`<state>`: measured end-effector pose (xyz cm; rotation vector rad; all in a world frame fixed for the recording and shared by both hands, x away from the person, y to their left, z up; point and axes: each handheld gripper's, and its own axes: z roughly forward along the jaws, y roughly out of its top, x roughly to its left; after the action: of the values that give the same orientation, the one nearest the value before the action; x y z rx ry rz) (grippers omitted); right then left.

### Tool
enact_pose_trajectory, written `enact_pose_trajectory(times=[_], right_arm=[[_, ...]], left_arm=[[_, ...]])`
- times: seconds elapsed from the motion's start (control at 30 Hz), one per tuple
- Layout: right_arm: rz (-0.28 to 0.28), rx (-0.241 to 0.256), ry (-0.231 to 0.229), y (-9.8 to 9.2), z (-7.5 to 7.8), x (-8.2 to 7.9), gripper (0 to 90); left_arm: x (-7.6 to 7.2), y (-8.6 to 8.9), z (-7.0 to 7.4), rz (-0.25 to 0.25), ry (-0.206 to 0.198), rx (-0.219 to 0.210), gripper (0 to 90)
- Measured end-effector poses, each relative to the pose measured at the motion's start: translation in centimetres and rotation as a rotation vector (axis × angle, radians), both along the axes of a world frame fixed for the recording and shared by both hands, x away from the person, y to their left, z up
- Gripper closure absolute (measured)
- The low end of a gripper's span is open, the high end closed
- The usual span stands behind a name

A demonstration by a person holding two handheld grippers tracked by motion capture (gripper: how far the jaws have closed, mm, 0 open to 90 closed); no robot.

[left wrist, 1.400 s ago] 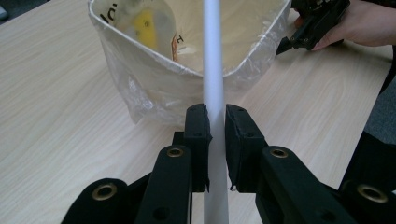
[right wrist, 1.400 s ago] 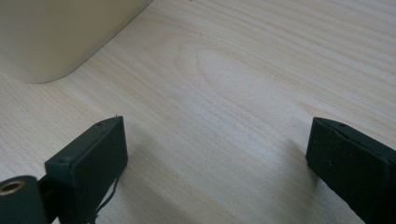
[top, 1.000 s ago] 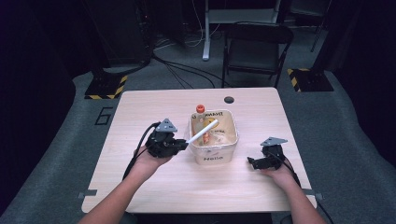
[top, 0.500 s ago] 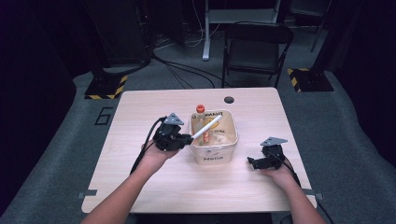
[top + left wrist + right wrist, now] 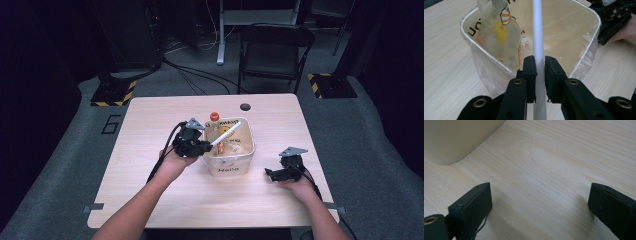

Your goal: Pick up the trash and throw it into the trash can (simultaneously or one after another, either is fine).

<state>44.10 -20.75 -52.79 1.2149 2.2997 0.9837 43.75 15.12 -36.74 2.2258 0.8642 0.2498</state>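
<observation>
From the high view, the left tongs (image 5: 204,146) sit just off the left side of the lined bin (image 5: 231,150) near the middle of the table (image 5: 150,120), holding a white tube (image 5: 226,134) that angles up over the bin's opening, while the right tongs (image 5: 272,173) rest near the table's right edge, well apart from the bin. Left gripper view: the left tongs (image 5: 539,75) are clamped tight on the white tube (image 5: 537,37), which runs out over the bin (image 5: 584,47), and there's a clear bottle (image 5: 499,32) leaning inside it. Right gripper view: the right tongs (image 5: 541,202) are spread wide with nothing between them, just bare table (image 5: 564,157), with a corner of the bin (image 5: 456,137) up ahead.

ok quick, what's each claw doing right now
left claw: shut on the white tube, over the bin.
right claw: open, holding nothing.
</observation>
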Motion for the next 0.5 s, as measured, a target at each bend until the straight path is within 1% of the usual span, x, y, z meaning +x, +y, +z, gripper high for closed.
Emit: enact_pose_trajectory(times=[0.03,0.2,0.3,0.33,0.37,0.4,0.43,0.5], right_arm=[[0.002,-0.001,-0.001,0.0,0.0,0.0,4.4],[0.002,-0.001,-0.001,0.0,0.0,0.0,4.4],[0.002,-0.001,-0.001,0.0,0.0,0.0,4.4],[0.002,-0.001,-0.001,0.0,0.0,0.0,4.4],[0.002,-0.001,-0.001,0.0,0.0,0.0,4.4],[0.002,-0.001,-0.001,0.0,0.0,0.0,4.4],[0.003,-0.001,0.0,0.0,0.0,0.0,4.4],[0.003,-0.001,-0.001,0.0,0.0,0.0,4.4]], left_arm=[[0.1,-0.2,-0.1,-0.002,0.007,0.012,79.3],[0.5,-0.7,-0.1,0.009,0.017,0.02,79.0],[0.9,-0.9,-0.2,0.011,0.017,0.012,78.6],[1.0,-1.0,-0.2,0.01,0.012,0.013,76.3],[1.0,-1.1,-0.3,0.014,0.008,0.009,76.3],[1.2,-1.1,-0.3,0.021,0.002,-0.011,67.1],[1.2,-1.1,-0.3,0.017,0.003,-0.024,63.0],[1.2,-1.1,-0.2,0.025,-0.012,-0.027,57.2]])
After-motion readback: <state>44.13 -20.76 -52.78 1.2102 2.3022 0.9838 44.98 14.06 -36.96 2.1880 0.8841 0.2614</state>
